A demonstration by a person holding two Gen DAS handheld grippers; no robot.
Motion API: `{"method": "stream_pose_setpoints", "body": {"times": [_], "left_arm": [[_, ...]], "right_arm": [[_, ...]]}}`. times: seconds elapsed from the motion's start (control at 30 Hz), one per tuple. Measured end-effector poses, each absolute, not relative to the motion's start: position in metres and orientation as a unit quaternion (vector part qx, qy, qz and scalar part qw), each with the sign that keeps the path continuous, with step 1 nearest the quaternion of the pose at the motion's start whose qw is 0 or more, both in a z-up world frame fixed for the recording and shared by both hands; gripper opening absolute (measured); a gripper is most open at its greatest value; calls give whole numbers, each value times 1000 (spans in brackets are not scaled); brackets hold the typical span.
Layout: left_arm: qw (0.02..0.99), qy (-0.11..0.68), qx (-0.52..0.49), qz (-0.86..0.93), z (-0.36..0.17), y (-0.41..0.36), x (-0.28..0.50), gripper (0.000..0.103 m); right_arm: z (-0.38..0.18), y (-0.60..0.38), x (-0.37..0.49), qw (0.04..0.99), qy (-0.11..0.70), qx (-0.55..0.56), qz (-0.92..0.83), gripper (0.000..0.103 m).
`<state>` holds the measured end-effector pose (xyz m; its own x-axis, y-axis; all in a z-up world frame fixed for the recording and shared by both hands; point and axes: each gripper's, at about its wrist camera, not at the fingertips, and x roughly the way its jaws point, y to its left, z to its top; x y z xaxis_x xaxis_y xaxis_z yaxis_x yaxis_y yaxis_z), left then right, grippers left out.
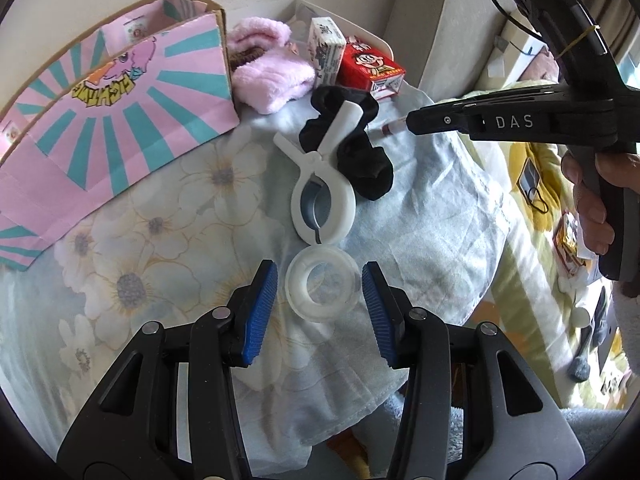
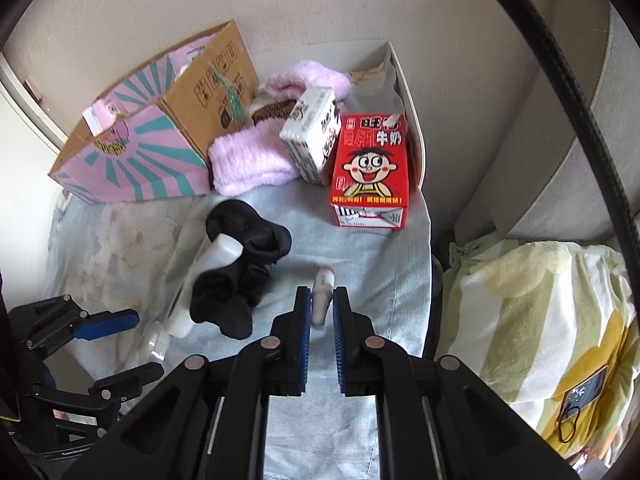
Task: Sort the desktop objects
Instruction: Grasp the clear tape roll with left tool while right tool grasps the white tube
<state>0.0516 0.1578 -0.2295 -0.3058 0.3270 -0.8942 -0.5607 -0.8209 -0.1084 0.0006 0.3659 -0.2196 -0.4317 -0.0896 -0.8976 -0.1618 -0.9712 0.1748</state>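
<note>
Right gripper (image 2: 322, 308) is clamped on a small tube (image 2: 323, 288) low in the middle of its view, so I'm guessing that one gets sorted first. My left gripper (image 1: 320, 292) sits open around the tape roll (image 1: 320, 288) at frame centre, pads not touching, probably lined up to grab it for the box (image 1: 120, 92) at upper left.

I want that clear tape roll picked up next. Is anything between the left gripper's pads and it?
Nothing visible. The tape roll lies on the cloth between the left gripper's open blue pads, with bare gaps either side. The white clip lies just beyond it.
</note>
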Motion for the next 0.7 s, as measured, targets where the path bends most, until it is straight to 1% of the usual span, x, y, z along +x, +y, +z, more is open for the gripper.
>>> {"method": "stream_pose_setpoints", "body": {"times": [0.1,0.17,0.27,0.37,0.53,0.7], "left_arm": [[281,115,-518,800,-229,157,54,37],[287,115,-518,797,-229,159,56,25],[296,119,-513,797,-225,161,59,16],[300,111,-514,796,-222,159,57,15],[298,71,-530,791,-223,146,49,16],[292,72,-525,796,-220,143,47,17]], "right_arm": [[-222,363,3,19,128,-533,836,10],[-225,362,2,19,129,-536,834,10],[-221,363,9,17,137,-531,836,10],[-218,363,9,19,141,-531,836,10],[-214,361,9,18,139,-529,837,10],[-212,358,8,13,139,-526,839,10]]}}
